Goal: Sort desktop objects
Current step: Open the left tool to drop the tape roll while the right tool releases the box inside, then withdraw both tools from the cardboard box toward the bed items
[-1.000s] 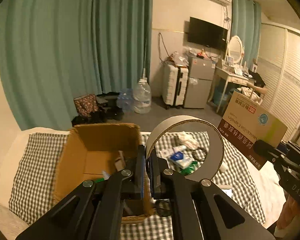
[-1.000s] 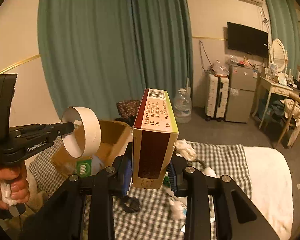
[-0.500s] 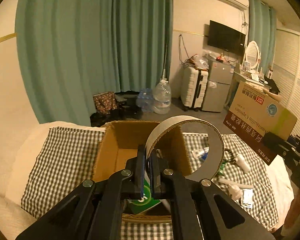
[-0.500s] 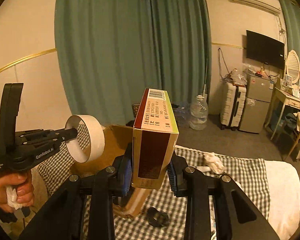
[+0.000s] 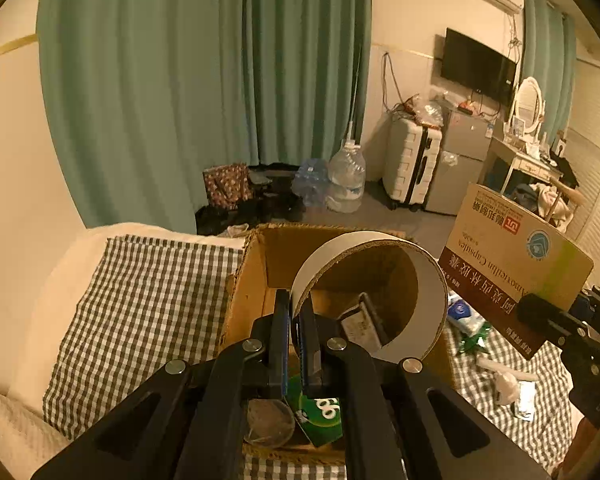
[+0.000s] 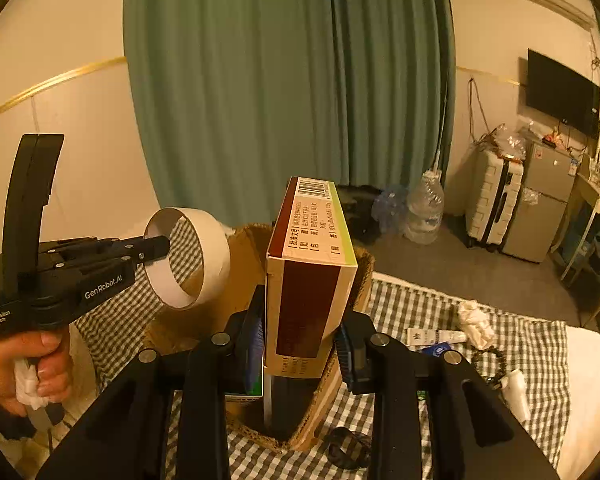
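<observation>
My left gripper (image 5: 296, 320) is shut on the rim of a white cardboard tape ring (image 5: 428, 280) and holds it above the open cardboard box (image 5: 252, 264). The ring (image 6: 216, 256) and left gripper (image 6: 158, 246) also show in the right wrist view. My right gripper (image 6: 300, 340) is shut on an upright medicine carton (image 6: 312, 272), held over the box's right part (image 6: 364, 276); the carton also shows in the left wrist view (image 5: 512, 264). The box holds a green packet (image 5: 320, 412) and other items.
The box stands on a checked cloth (image 5: 140, 304). Loose items lie on the cloth to the right: a tissue wad (image 6: 476, 320), a small tube (image 6: 436, 336), a bead bracelet (image 6: 488, 360), a black ring (image 6: 346, 450). Curtains, a suitcase and a water jug stand behind.
Both grippers have moved left with their loads. The tape ring and the carton now hang over the cardboard box, which has shifted toward the centre of both views.
</observation>
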Available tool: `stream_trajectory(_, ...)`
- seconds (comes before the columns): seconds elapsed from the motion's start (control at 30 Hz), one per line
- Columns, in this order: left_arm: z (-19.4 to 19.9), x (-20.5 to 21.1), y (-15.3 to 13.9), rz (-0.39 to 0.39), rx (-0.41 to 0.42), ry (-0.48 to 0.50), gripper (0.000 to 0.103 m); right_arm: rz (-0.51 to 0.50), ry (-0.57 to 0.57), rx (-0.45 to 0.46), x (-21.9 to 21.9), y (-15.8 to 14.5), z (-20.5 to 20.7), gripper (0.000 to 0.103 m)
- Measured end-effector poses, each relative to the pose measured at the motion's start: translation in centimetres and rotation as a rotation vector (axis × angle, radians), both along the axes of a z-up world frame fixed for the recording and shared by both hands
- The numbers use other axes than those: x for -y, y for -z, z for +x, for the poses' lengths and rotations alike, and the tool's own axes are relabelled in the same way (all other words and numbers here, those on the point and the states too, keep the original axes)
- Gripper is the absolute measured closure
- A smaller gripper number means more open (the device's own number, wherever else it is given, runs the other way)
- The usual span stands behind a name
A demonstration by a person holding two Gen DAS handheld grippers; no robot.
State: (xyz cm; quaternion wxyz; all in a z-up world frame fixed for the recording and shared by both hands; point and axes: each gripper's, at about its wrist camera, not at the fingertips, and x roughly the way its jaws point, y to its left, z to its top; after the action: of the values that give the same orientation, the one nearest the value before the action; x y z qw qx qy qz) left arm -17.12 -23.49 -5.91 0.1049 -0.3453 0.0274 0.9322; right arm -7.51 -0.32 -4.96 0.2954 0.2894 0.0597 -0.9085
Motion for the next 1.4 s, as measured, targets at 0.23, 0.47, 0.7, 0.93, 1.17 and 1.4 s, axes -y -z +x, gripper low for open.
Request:
stream_trajectory(0.23, -3.5, -1.0, 3.8, -0.02, 0.062, 0.006, 0.1, 0.03, -0.014, 0.047, 2.2, 3.1, -2.4, 0.073)
stream_trajectory(0.47, -6.6, -1.8, 7.2, -0.038, 0.122, 0.002, 0.1, 0.067, -0.048, 0.114, 4.0, 7.1, -5.4, 0.073)
stream_trajectory(0.7, -8.6, -2.1, 9.6, -0.084, 0.188, 0.002, 0.097, 0.094, -0.045, 0.16, 5.6, 9.9, -8.3, 0.067)
stream_trajectory(0.93, -7.1, -2.4, 7.7, -0.084, 0.155, 0.008, 0.068, 0.063, -0.011, 0.118, 4.7, 8.8, -7.9, 0.033)
stream_trajectory(1.17, -4.5, -2.8, 3.5, -0.068, 0.091, 0.006, 0.058, 0.05, 0.032, 0.083, 2.4, 5.5, -6.1, 0.033)
stream_trajectory(1.4, -0.8, -4.5, -1.2, -0.045, -0.006, 0.05, 0.037, 0.029, 0.086, 0.033, -0.8, 1.3, -3.4, 0.027)
